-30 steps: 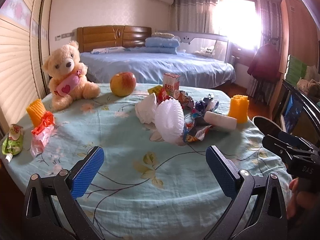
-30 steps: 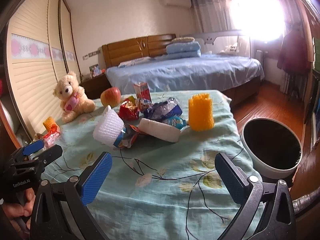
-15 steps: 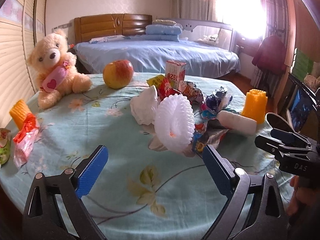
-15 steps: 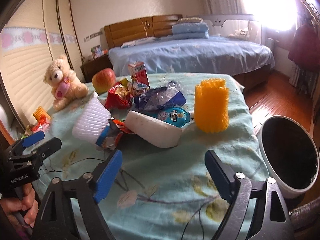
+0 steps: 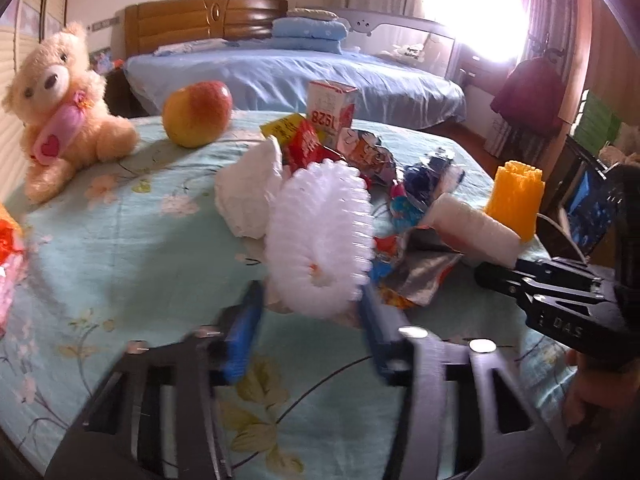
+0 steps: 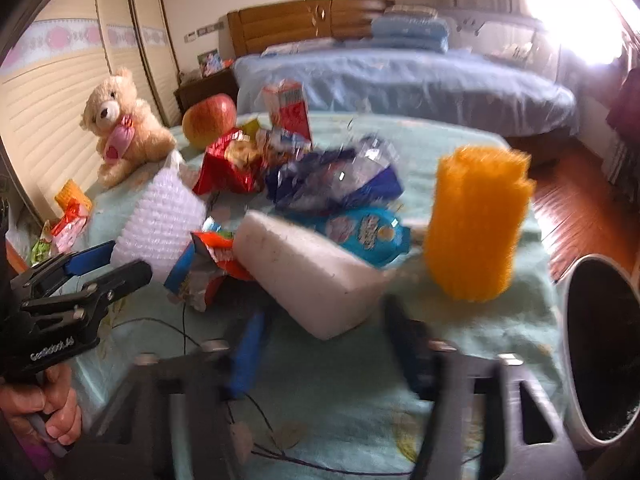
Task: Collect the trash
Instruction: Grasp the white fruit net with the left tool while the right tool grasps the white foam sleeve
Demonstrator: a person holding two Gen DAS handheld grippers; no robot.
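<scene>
A heap of trash lies on the flowered tablecloth (image 5: pixel 120 240). My left gripper (image 5: pixel 310 308) has its jaws closing around the lower part of a white foam fruit net (image 5: pixel 320 236). The net sits between the blue pads, and motion blur hides any contact. My right gripper (image 6: pixel 324 320) is also closing, with the near end of a white foam block (image 6: pixel 308 276) between its fingers and a small gap still showing on each side. Behind them lie crumpled snack wrappers (image 6: pixel 332 180), a blue pouch (image 6: pixel 364 232), a red bag (image 6: pixel 228 168) and a tissue (image 5: pixel 248 192).
A white bin (image 6: pixel 568 300) with a dark inside stands off the table's right edge. An upright orange foam net (image 6: pixel 476 224) stands right of the block. A teddy bear (image 5: pixel 60 108), an apple (image 5: pixel 196 114) and a small carton (image 5: pixel 330 114) sit farther back. A bed lies beyond.
Both grippers have moved forward and down to the heap. Their jaws went from wide open to narrow, the left around the white net and the right around the foam block.
</scene>
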